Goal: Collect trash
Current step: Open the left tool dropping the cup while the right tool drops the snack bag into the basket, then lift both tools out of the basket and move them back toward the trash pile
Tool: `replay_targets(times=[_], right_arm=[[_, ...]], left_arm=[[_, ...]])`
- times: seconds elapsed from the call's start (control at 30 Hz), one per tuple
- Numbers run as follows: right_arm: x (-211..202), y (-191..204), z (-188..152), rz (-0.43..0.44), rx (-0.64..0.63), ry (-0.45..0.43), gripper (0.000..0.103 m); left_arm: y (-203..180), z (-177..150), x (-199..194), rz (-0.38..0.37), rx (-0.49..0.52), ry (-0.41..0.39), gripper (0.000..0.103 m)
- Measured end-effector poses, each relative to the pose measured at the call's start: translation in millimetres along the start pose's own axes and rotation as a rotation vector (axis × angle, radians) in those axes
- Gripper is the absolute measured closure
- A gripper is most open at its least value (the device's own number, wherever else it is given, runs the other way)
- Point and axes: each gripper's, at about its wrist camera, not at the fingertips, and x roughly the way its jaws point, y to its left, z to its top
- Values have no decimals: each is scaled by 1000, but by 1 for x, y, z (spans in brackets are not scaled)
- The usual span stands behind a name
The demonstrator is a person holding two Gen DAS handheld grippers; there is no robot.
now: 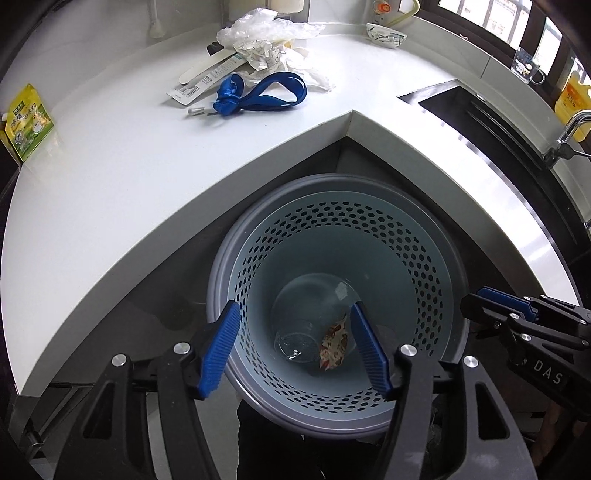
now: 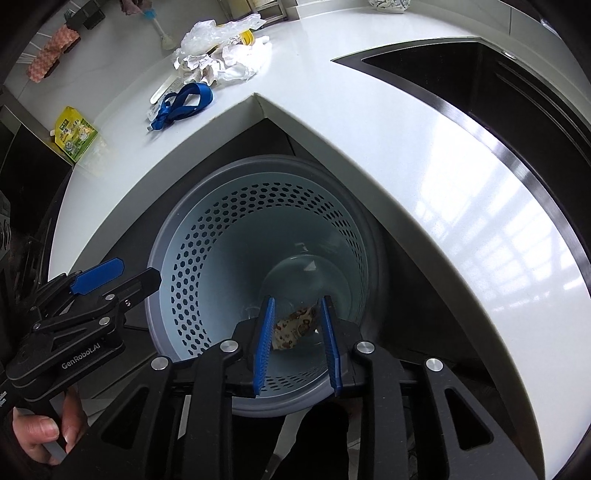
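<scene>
A pale blue perforated waste basket stands on the floor in the counter's inner corner. At its bottom lie a clear plastic cup and a patterned wrapper. My left gripper is open and empty above the basket's mouth. My right gripper is open and empty above the basket too; it shows at the right edge of the left wrist view. On the white counter lie a blue lanyard, crumpled paper and clear plastic film.
A green drink pouch lies at the counter's left end. A flat packaged stick lies by the lanyard. A black sink with a tap is on the right. A bowl stands at the back.
</scene>
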Motion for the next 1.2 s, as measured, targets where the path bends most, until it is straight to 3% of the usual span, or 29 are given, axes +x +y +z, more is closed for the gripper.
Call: replay_targets(times=[0.5, 1.2], right_arm=[[-28, -2, 3, 25, -18, -41, 71], [-71, -4, 41, 93, -59, -168, 61]], left_arm=[[-6, 8, -28, 24, -1, -50, 37], [-10, 39, -78, 57, -42, -160, 34]])
